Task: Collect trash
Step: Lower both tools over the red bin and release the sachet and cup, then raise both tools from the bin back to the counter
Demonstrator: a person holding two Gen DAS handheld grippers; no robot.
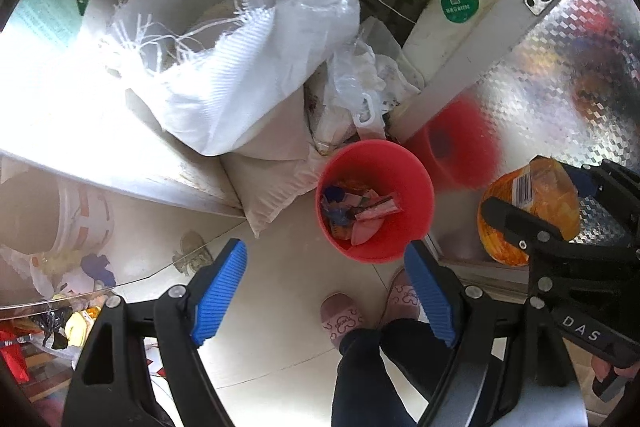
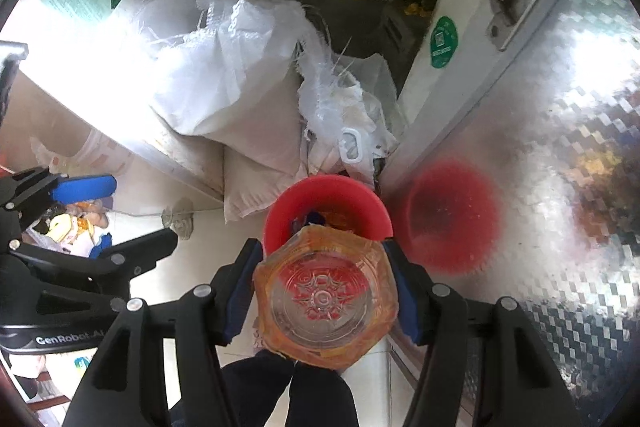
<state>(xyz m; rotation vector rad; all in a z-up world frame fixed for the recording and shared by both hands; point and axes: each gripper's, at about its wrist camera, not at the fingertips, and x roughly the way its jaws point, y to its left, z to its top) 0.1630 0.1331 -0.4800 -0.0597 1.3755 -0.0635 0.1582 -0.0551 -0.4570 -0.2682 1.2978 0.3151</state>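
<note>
A: Left claw (image 1: 324, 291)?

B: Released, nothing btwn the blue pads (image 1: 218, 291). Points down at the floor; red bin (image 1: 376, 201) sits just ahead of its tips, wrappers (image 1: 360, 215) inside.

A: Right claw (image 2: 326, 287)?

B: Clenched on an orange plastic cup (image 2: 326, 301), pads pressing both sides. Clear embossed bottom faces the cam. In the left view the same claw (image 1: 532, 219) is off to the right w/ the cup (image 1: 528, 207) in it, barcode showing.

A: Cup vs bin?

B: Cup's over the near rim of the bin (image 2: 328, 211), covers part of the opening. Can't tell if they touch.

A: Around it?

B: White woven sack (image 1: 240, 67) beyond the bin, crumpled clear plastic (image 1: 360, 83) beside it. Shiny cabinet door (image 1: 560, 67) to the right, mirrors the bin as a red blur. Pink slippers (image 1: 344, 319) and dark trouser legs below the left claw.
</note>
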